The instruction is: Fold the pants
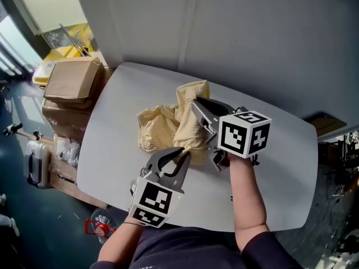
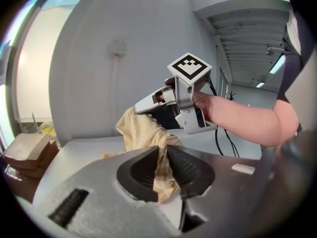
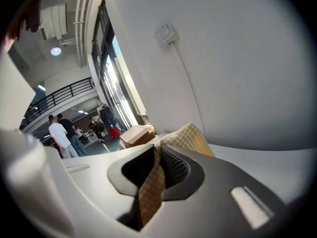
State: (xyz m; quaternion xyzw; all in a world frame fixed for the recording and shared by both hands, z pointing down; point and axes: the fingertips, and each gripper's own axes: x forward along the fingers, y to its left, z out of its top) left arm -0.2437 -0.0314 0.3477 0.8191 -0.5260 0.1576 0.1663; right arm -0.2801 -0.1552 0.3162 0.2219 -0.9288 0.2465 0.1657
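While both pairs of jaws clamp cloth, L gripper (image 1: 180, 156) and R gripper (image 1: 197, 104) hold the pants (image 1: 160, 126) bunched between them, just above the table (image 1: 280, 167) (lift-and-spread step, prob.). Next: pull apart, lay flat w/o slipping.

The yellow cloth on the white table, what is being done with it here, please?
A person holds a two-jaw gripper in each hand and works on the yellow checked pants over the white table. The left gripper is shut on a bit of the fabric near the person, and the right gripper is shut on another bit farther away. The cloth is bunched up between them, not yet folded flat.
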